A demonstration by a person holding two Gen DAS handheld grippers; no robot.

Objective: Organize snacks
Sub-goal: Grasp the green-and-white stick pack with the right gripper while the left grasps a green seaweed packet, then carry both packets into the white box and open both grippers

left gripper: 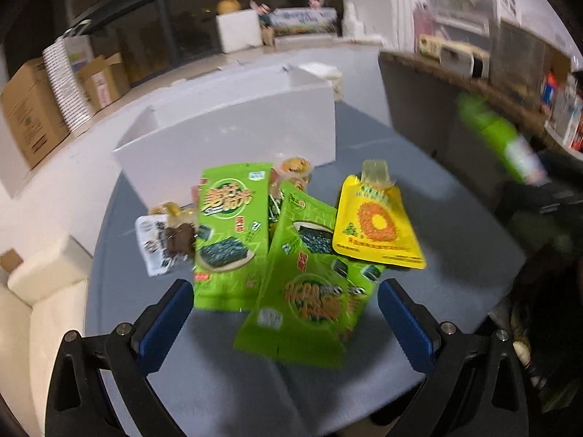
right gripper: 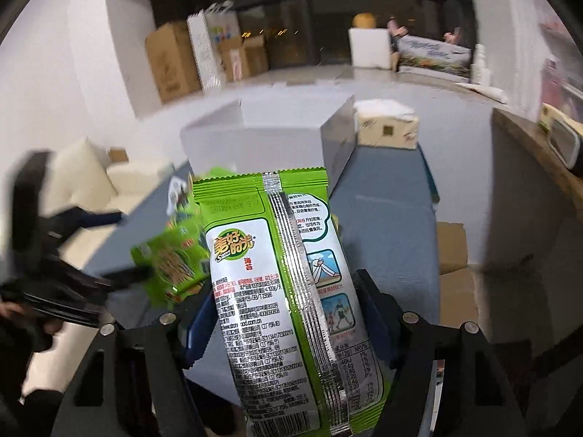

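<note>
Blue-grey bench [left gripper: 455, 218] carrying a snack pile, with an open white box [left gripper: 233, 138] standing at its far side; cartons and a pale sofa lying beyond.

Right gripper [right gripper: 288, 313] is holding a green seaweed packet [right gripper: 284, 291], blue fingers [right gripper: 198, 331] pinching its lower sides. Packet is showing its back: silver seam, barcode, nutrition print. Long axis is running forward along the fingers, top edge pointing toward the white box [right gripper: 251, 142], which sits dead ahead and a little far. In the left wrist view the same packet [left gripper: 506, 142] is hanging blurred, high at the right, above bench level.

Left gripper [left gripper: 286, 313] is hovering spread wide, holding nothing, fingers straddling the near end of the pile. Nearest to it: a green seaweed pack [left gripper: 306, 306] lying tilted, long axis running near-to-far, near end between the fingers. A second green pack [left gripper: 229, 233] is lying to its left, a yellow spouted pouch [left gripper: 379, 225] to its right, small brown wrapped snacks [left gripper: 171, 236] at far left.

Judgement: right side is nearer a drop into the box, needing forward travel only; left side is placed for the tilted pack.
</note>
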